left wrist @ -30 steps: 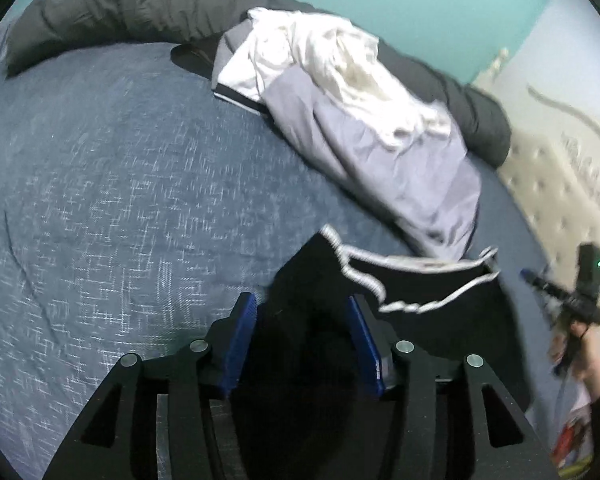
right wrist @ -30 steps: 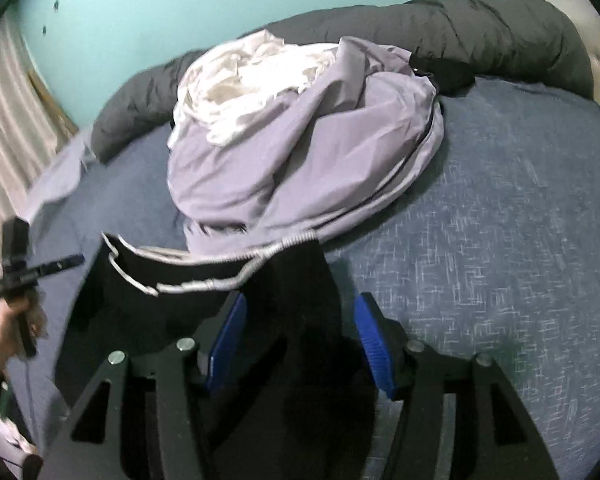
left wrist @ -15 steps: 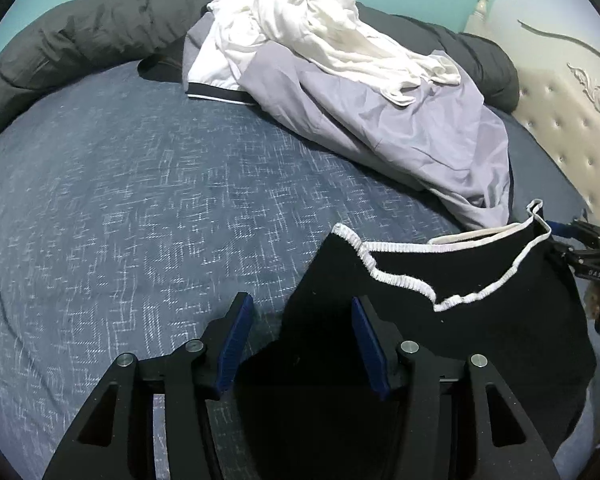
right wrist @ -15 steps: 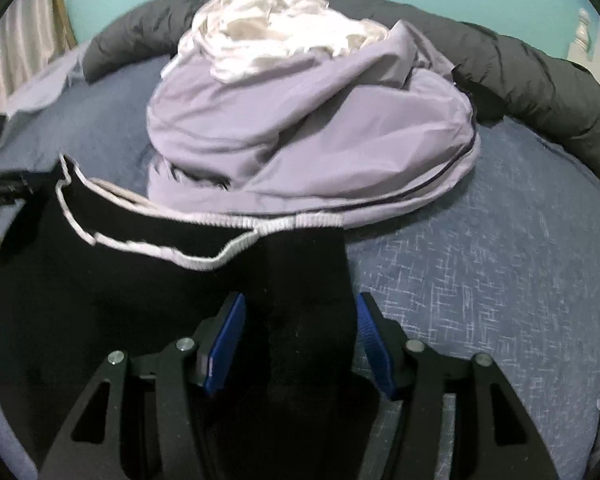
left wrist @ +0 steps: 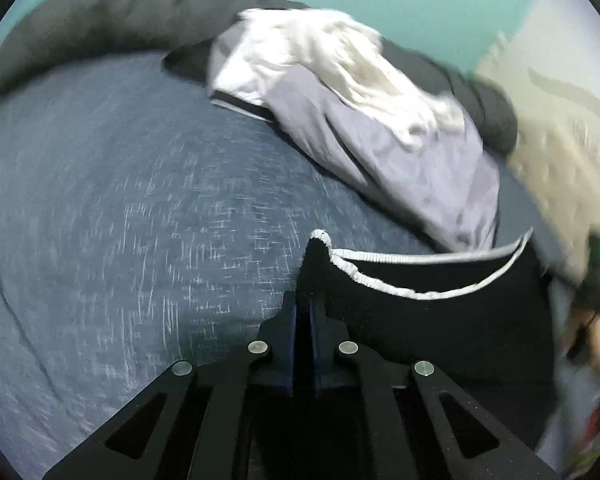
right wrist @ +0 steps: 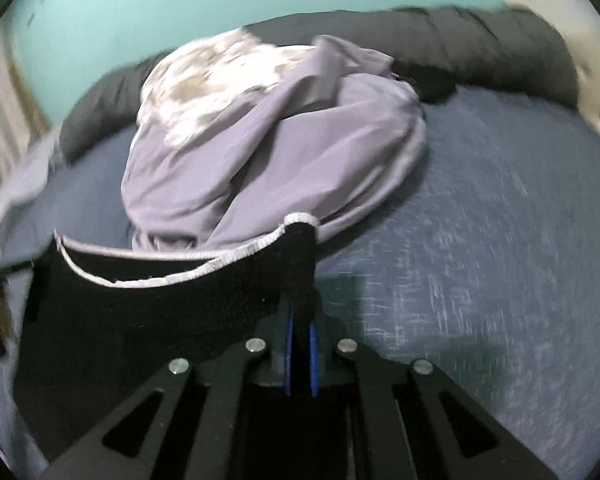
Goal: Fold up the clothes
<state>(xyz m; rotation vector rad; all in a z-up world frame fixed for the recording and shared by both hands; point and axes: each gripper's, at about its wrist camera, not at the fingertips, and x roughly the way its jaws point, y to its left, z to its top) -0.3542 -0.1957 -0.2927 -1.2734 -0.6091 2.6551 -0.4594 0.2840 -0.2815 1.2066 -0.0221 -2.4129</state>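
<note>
Left gripper (left wrist: 303, 312): I log a matte black frame, two angular arms with long triangular cut-outs, and four round silver screw heads in a shallow arc across the near part. The fingers (left wrist: 291, 320) carry deep blue pads on their inner faces.

Right gripper (right wrist: 300, 320): same build on my feed, black frame, matching cut-outs, four silver screws, blue pads (right wrist: 287, 344) on the inner finger faces.

At the far right of the left wrist view, the other unit shows a small green light; beside it a blurred patch of bare skin.
</note>
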